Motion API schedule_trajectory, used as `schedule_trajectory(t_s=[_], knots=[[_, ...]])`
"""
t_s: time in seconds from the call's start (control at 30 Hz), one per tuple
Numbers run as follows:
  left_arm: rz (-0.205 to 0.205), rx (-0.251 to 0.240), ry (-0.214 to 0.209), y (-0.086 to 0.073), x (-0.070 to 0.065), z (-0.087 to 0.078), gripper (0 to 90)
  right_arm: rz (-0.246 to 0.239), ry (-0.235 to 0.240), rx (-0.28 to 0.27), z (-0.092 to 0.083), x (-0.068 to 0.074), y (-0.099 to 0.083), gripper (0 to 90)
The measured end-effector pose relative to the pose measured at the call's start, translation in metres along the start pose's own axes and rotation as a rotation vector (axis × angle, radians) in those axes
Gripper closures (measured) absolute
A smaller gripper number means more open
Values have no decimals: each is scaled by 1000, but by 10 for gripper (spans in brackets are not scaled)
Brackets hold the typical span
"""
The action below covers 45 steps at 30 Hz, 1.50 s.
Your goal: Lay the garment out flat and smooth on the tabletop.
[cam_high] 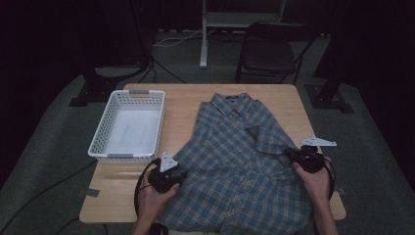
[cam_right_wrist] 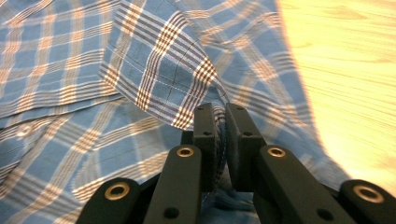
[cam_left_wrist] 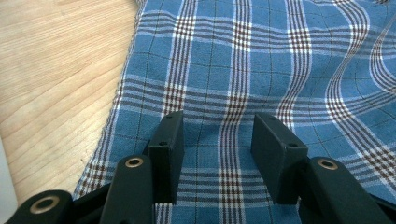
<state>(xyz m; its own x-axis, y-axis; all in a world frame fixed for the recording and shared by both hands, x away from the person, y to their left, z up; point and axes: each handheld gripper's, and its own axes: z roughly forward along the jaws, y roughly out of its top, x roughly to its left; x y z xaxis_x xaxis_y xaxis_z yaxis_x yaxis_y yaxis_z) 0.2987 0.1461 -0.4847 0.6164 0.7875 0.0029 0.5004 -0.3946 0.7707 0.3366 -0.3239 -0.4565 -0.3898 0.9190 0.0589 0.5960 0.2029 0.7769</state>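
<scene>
**Shirt Fold: Position of Cloth Relative to Fingers**

Found the shirt (cam_high: pixel 230 161) spread face up on the surface (cam_high: pixel 181 100), collar (cam_high: pixel 232 100) at the far side, hem at the near edge by the person. Read its long axis as running straight from far to near, between the two hands.

Found the right gripper (cam_high: pixel 289 153) at the right side of the shirt, its fingers (cam_right_wrist: pixel 205 126) clenched on a pinch of the sleeve (cam_right_wrist: pixel 163 70). Saw cloth caught in the narrow gap between them, the sleeve doubled over and rising inward from the pinch, toward the chest. Saw bare surface (cam_right_wrist: pixel 345 70) on the outer side of the pinch.

Found the left gripper (cam_high: pixel 182 176) at the lower left edge of the shirt, its fingers (cam_left_wrist: pixel 168 140) released and standing apart over flat cloth (cam_left_wrist: pixel 280 56). Could not tell whether the tips touched the cloth. Saw nothing gathered between them. Saw the shirt's side edge just to their left in the left gripper view, with bare surface (cam_left_wrist: pixel 56 70) beyond.

Judged the right hand the nearer to the sleeve, and the coming move to turn on the body of the shirt lying inward of the pinch.

Noted a white basket (cam_high: pixel 100 132) left of the shirt, apart from it.

Read no brand or writing; made out a dark tag inside the collar, too small to read.
</scene>
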Motion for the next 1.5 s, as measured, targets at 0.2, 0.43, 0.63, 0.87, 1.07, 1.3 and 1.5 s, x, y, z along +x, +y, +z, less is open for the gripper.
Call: schedule_trajectory(t_s=[0.2, 0.43, 0.63, 0.87, 1.07, 1.3, 1.5], knots=[[-3, -1, 0, 0, 0, 0, 553, 102, -55, -28, -11, -24, -9, 831], [-9, -2, -1, 0, 1, 0, 553, 179, -113, -31, -20, -42, -23, 831], [-11, -1, 0, 0, 1, 0, 553, 201, -142, -31, -25, -49, -29, 828], [-12, -1, 1, 0, 1, 0, 553, 218, -169, -27, -26, -55, -34, 826], [-15, -1, 1, -1, 1, -1, 553, 236, -186, -26, -27, -61, -38, 824], [-15, -1, 1, -1, 1, -1, 553, 253, -202, -22, -28, -66, -42, 822], [-17, -2, 1, -1, 1, -1, 553, 288, -232, -27, -31, -72, -47, 819]])
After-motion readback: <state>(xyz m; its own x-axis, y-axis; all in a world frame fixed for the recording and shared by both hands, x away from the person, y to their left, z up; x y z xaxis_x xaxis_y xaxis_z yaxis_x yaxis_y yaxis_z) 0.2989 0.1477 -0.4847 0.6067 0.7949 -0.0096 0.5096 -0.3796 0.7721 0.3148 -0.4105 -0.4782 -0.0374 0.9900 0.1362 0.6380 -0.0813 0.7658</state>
